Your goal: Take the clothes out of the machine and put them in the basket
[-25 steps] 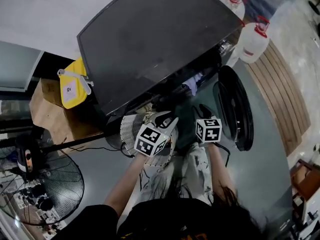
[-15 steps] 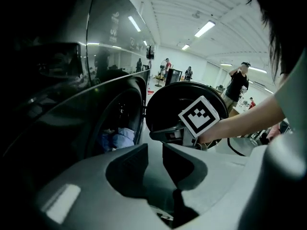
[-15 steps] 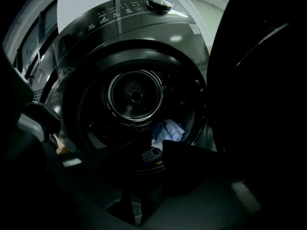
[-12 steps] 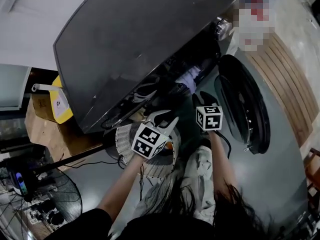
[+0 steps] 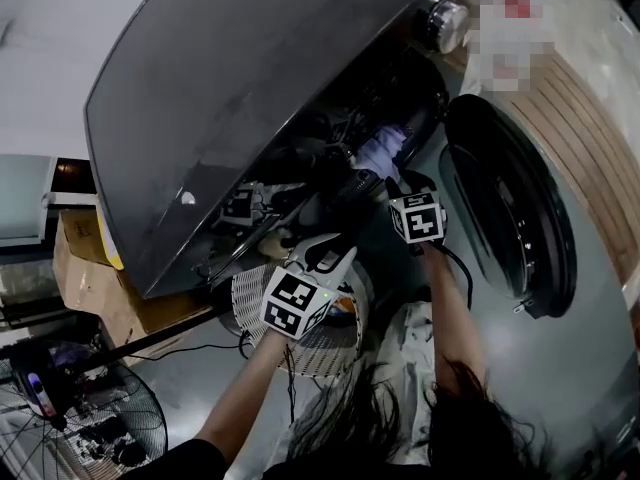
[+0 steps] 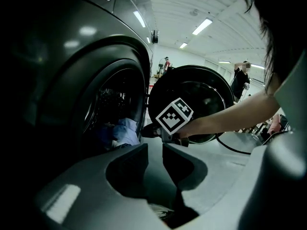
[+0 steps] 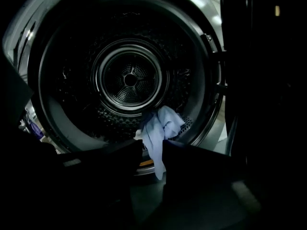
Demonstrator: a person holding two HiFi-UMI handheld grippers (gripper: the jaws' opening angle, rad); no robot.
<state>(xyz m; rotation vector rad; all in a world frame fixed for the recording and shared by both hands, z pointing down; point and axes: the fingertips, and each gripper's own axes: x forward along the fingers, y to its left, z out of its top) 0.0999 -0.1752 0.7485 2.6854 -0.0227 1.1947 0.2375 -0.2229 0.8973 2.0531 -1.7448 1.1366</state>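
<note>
Right gripper view: light blue cloth (image 7: 160, 128), crumpled, lies on lower rim of drum (image 7: 53, 110), just below frame centre. Long axis vertical, thin tail points down into gap of your right gripper (image 7: 153, 150), jaws narrowly apart. Your left gripper (image 6: 155, 150): jaws slightly apart too, nothing between.

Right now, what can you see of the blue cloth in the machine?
The blue cloth is a pale, soft, crumpled garment bunched at the lower front of the drum. One tail hangs down over its lip, showing in the gap between the right tongs' parted jaws; whether they touch it is unclear.
</note>
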